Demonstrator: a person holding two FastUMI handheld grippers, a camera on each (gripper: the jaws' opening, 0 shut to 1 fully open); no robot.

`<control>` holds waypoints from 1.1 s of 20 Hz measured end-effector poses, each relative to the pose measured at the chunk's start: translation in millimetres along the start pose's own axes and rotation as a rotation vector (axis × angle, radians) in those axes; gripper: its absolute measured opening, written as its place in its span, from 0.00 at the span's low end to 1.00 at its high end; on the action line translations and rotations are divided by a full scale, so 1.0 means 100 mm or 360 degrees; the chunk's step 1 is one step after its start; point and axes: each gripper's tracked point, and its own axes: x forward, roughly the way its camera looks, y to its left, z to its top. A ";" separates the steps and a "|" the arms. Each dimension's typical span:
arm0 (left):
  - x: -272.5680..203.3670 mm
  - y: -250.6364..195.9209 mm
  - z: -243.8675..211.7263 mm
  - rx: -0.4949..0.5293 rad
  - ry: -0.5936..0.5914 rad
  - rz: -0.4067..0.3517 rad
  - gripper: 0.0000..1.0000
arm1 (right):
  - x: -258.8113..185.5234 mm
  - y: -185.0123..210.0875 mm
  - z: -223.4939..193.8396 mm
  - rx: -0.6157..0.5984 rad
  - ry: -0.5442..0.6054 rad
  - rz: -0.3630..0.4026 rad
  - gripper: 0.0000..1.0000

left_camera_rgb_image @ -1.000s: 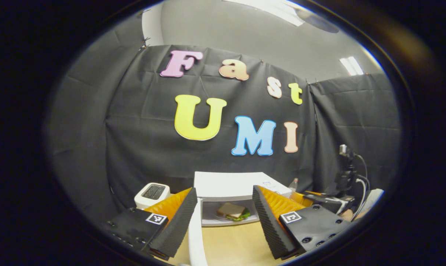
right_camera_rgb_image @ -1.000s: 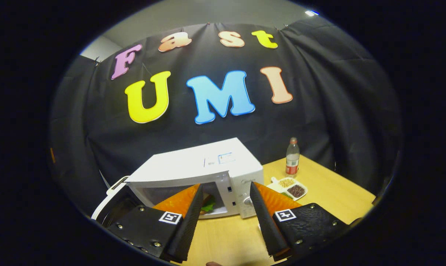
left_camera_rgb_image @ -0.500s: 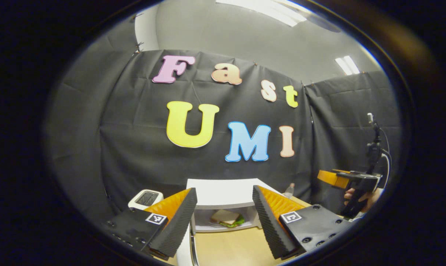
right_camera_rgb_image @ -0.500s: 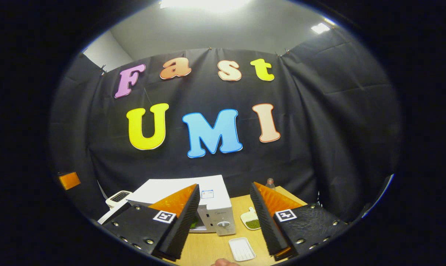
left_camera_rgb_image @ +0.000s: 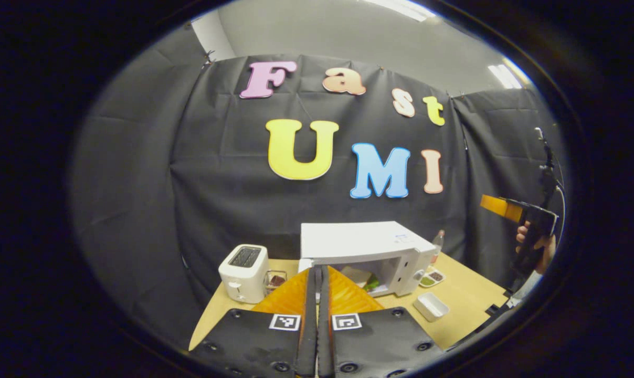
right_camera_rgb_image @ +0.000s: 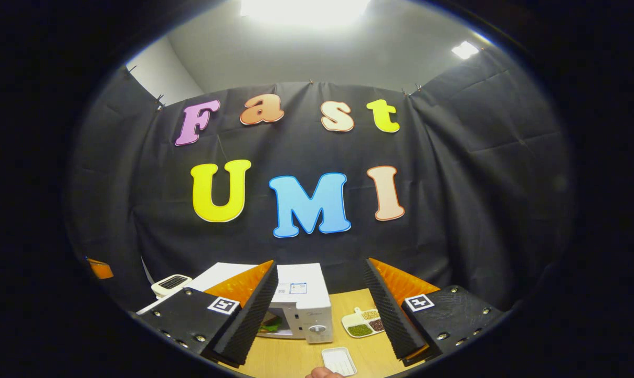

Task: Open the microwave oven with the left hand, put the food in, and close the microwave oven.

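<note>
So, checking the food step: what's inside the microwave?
A sandwich with green leaf lies inside the microwave; the left gripper's fingers hide the cavity's left part.

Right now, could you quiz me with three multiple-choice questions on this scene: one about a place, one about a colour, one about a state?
1. Where does the toaster stand?
A. left of the microwave in the left gripper view
B. on top of the microwave
C. on the floor

2. What colour is the microwave?
A. black
B. white
C. red

3. How do the left gripper fingers stand?
A. wide apart
B. closed together
C. clamped on a bottle

Answers:
1 A, it stands on the table beside the microwave.
2 B, its casing is white.
3 B, the fingers meet with nothing between them.
</note>
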 end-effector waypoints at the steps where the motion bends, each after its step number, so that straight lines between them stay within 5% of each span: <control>1: -0.09 0.10 -0.09 0.0011 0.0026 0.0015 0.05 | 0.01 0.01 -0.03 0.0004 0.0016 0.0008 0.99; 8: -0.49 0.48 -0.91 0.0013 0.0287 0.0073 0.11 | 0.04 0.17 -0.17 -0.0014 0.0062 0.0080 0.99; 12: -0.63 0.51 -1.42 -0.0077 0.0454 0.0057 0.07 | 0.04 0.12 -0.23 -0.0009 0.0111 0.0079 0.99; 22: -0.63 -0.18 -1.61 -0.0050 0.0544 -0.0166 0.07 | 0.08 -0.14 -0.12 -0.0032 0.0064 0.0048 0.98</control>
